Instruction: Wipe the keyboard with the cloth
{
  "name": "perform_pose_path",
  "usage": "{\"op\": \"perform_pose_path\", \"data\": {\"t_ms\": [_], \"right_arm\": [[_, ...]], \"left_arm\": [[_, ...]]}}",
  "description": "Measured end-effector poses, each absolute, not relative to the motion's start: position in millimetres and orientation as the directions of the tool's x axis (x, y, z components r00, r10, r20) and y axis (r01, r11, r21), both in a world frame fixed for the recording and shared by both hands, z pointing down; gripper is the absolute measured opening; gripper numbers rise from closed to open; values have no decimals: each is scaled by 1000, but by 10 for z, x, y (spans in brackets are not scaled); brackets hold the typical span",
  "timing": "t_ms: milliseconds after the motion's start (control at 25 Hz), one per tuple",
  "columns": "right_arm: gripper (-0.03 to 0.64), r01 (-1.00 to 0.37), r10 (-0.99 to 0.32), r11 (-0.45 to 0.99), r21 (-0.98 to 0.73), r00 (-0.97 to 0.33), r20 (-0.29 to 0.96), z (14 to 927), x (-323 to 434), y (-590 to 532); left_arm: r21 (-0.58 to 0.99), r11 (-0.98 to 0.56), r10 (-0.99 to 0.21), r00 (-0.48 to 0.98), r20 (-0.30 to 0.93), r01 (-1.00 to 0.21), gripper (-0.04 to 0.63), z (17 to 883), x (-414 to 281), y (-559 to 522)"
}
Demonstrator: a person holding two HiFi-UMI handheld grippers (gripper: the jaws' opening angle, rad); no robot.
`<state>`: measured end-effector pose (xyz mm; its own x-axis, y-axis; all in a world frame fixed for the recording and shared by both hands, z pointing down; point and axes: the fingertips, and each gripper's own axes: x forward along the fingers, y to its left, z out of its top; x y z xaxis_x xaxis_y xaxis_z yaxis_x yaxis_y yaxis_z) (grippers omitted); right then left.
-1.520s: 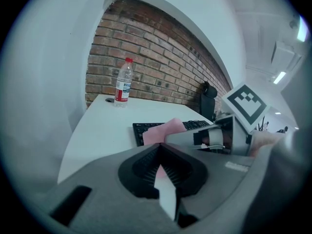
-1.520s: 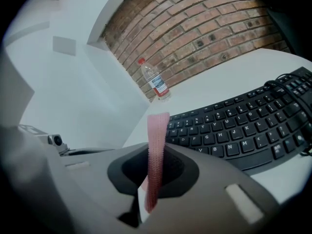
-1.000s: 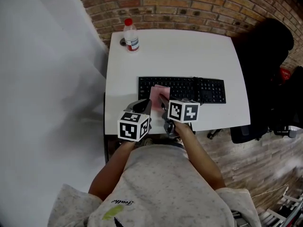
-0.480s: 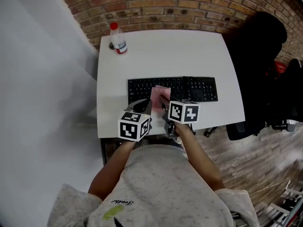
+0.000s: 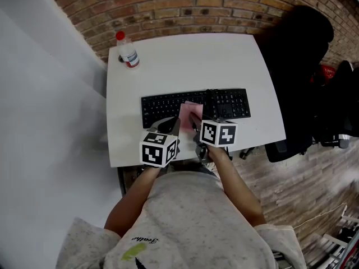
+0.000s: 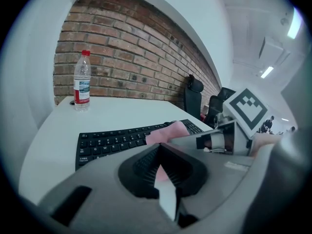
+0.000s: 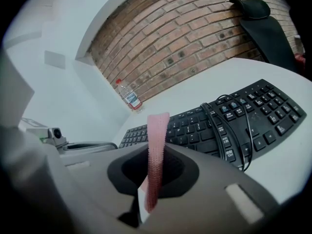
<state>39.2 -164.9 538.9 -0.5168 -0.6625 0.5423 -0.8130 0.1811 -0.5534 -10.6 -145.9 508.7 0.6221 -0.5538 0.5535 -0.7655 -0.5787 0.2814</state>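
Note:
The black keyboard [image 5: 168,105] lies across the middle of the white table [image 5: 185,55]. My right gripper [image 5: 192,120] is shut on the pink cloth [image 5: 189,110], which hangs over the keyboard's middle keys. In the right gripper view the cloth [image 7: 157,145] stands up as a thin strip pinched in the right gripper [image 7: 152,172], with the keyboard [image 7: 243,116] just beyond. My left gripper [image 5: 169,125] is shut beside it, at the keyboard's near edge. The left gripper view shows the left gripper [image 6: 163,167] with the cloth [image 6: 165,133] and keyboard [image 6: 112,140] ahead.
A water bottle with a red cap [image 5: 128,52] stands at the table's far left corner, by the brick wall [image 5: 168,4]. A black cable [image 7: 220,126] is draped over the keyboard. A black office chair [image 5: 300,66] stands at the table's right side.
Both grippers and the cloth have shifted right along the keyboard, from its left part to its middle. The table sits further left in the head view.

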Motion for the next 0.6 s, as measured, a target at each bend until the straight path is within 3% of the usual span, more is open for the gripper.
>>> {"op": "perform_pose_path", "data": {"t_ms": [600], "right_arm": [[18,-824,-680,161,-544,-492,544,5381,923,-1628]], "left_arm": [[283,-617,-513,649,562,-734,-5,5111,365,-1499]]}}
